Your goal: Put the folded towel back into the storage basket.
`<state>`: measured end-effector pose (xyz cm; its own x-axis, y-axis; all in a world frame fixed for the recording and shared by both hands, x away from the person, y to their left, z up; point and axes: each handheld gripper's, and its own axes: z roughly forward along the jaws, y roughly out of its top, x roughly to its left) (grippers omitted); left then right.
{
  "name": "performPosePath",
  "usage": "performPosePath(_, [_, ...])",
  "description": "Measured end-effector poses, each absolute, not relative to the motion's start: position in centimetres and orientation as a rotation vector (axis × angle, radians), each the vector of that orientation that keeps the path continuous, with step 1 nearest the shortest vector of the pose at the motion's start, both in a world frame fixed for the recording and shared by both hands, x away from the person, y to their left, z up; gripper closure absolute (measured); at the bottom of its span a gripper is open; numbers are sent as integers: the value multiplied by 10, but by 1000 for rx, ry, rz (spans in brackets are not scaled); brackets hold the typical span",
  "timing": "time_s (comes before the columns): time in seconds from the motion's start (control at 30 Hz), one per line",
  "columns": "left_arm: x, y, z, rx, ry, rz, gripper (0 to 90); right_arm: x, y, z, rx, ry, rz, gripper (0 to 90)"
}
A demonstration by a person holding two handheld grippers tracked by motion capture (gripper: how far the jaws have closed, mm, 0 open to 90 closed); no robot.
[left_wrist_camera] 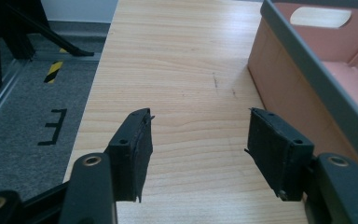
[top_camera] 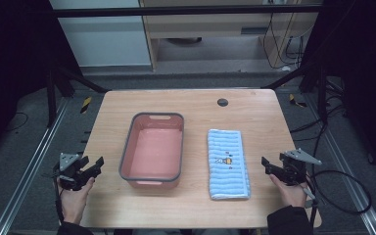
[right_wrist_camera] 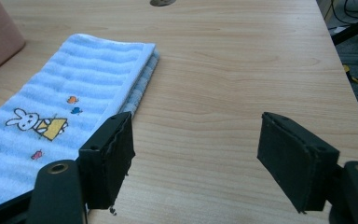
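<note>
Beside right tongs [right_wrist_camera: 196,154], folded towel [right_wrist_camera: 70,112].

From the left claw's camera, the pink plastic basin with the grey rim [left_wrist_camera: 307,60] ran off the right edge, so its far side and most of its floor were lost. The right claw's camera cut the folded blue striped towel with the rabbit print [right_wrist_camera: 51,116] at the left and bottom, and caught just a pink corner of the basin. From above, the towel's little print [top_camera: 223,160] was too small to read.
</note>
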<state>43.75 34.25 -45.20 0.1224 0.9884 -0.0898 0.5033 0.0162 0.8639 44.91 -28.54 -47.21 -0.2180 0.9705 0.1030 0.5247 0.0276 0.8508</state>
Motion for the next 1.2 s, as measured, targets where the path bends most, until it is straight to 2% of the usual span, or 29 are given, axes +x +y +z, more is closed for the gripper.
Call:
performPosePath(0.3, [433,329,-438,1651,1410,768,368,446,-283,-465,1490,1787,1116,305])
performPosePath(0.77, [430,299,-409,1629,1295,755,355,446,-294,-426,1467,1722,1243,307])
performPosePath(1.2, [437,259,-391,1623,1203,697,365,456,-277,-395,1373,1744,1265,327])
